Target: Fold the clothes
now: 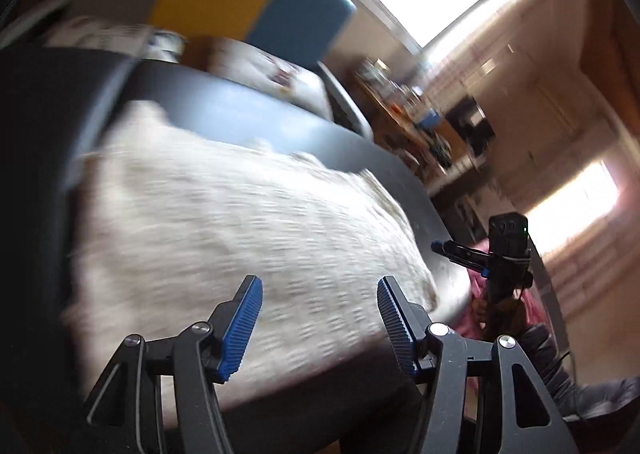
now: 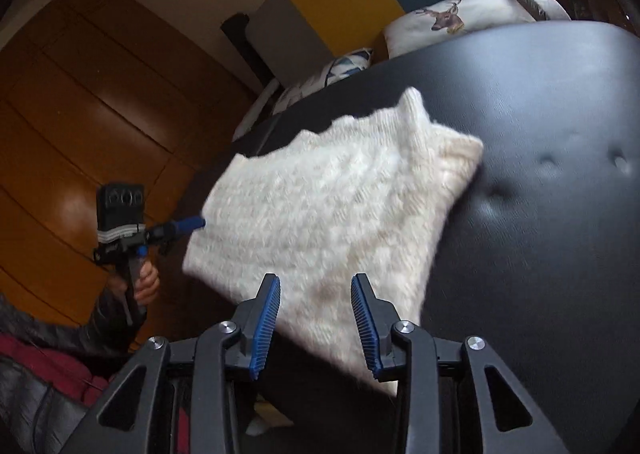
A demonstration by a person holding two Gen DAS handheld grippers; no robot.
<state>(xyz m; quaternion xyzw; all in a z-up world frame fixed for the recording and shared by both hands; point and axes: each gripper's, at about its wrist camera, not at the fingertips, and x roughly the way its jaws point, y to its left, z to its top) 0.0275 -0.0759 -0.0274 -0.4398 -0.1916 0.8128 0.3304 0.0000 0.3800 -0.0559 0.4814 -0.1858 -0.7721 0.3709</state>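
Cream knitted sweater [image 2: 332, 205] lies folded flat on the black padded surface [image 2: 540, 173], near its front edge. Left gripper [image 1: 320, 318] and right gripper [image 2: 316, 318] both stand spread above it, nothing between their blue pads.
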